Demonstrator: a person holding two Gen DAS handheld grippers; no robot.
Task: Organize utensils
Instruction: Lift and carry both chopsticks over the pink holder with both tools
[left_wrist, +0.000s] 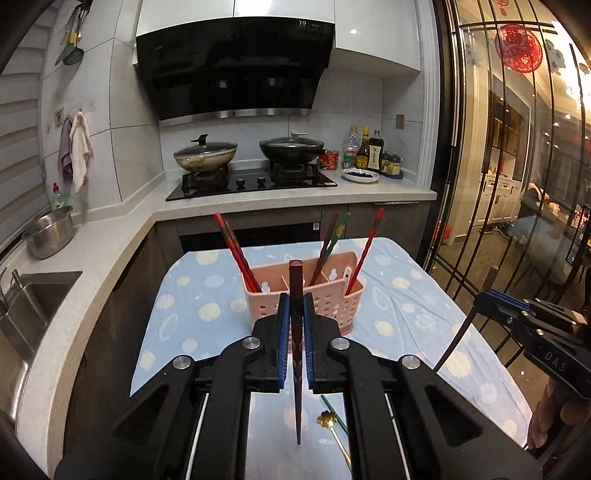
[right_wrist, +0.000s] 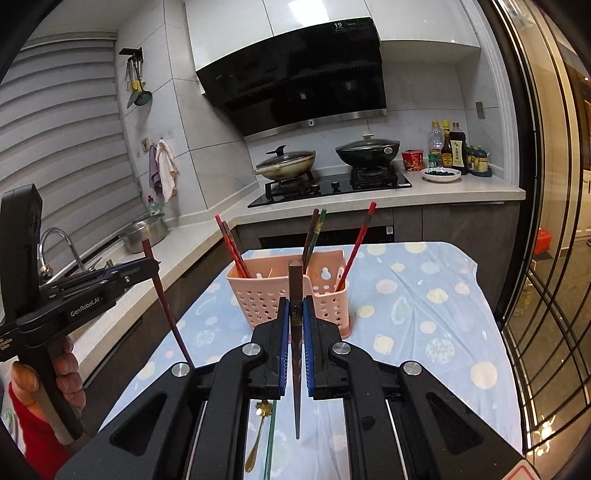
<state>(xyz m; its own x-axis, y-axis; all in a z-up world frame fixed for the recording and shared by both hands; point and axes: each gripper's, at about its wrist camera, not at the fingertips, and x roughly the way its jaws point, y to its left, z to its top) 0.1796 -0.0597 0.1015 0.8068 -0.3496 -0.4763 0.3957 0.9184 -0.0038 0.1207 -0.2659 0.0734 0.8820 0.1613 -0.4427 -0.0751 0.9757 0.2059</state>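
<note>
Both grippers clamp chopsticks.

Both wrist views facing caddy

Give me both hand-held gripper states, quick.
Left hand-held gripper: shut on a dark red chopstick, held upright.
Right hand-held gripper: shut on a brown chopstick, held upright.

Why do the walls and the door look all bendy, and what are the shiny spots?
Left wrist view: the fisheye lens bows the glass door and the counter near the edges. Right wrist view: the window blinds curve the same way; bright glare spots sit on the range hood and the white cabinets above it.
</note>
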